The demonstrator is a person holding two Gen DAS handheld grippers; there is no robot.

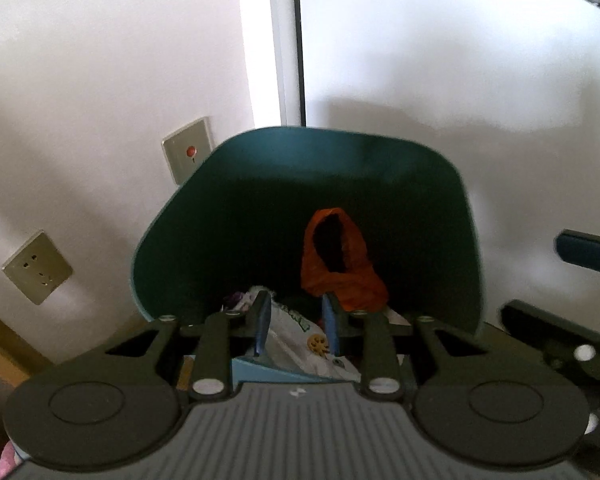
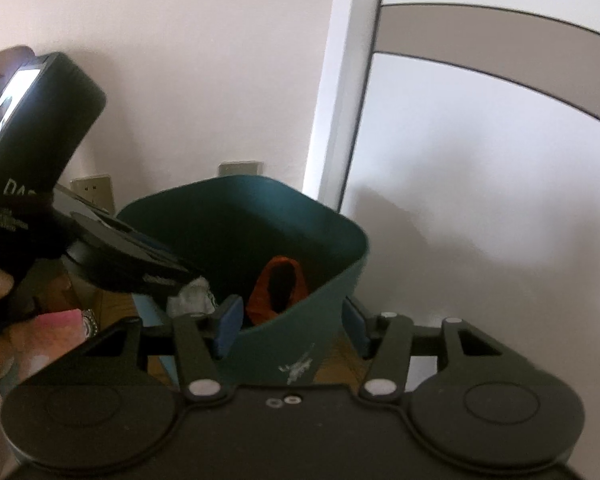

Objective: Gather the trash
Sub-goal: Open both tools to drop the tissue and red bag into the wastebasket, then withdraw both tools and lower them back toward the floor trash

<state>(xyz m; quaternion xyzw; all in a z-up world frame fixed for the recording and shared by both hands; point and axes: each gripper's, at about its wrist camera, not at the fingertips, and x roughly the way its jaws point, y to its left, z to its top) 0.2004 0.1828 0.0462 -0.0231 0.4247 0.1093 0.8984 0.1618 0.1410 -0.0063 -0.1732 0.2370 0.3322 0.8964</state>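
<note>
Reaching into teal bin, left claw narrow over white wrapper (ungripped); right claw wide, straddling rim.

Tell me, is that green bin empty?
No: the left wrist view shows an orange bag and a white printed wrapper lying inside the green bin.

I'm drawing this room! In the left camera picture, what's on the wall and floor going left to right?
Wall socket → switch plate with a red dot → teal trash bin, with an orange bag inside → blue bar at the right edge.
</note>
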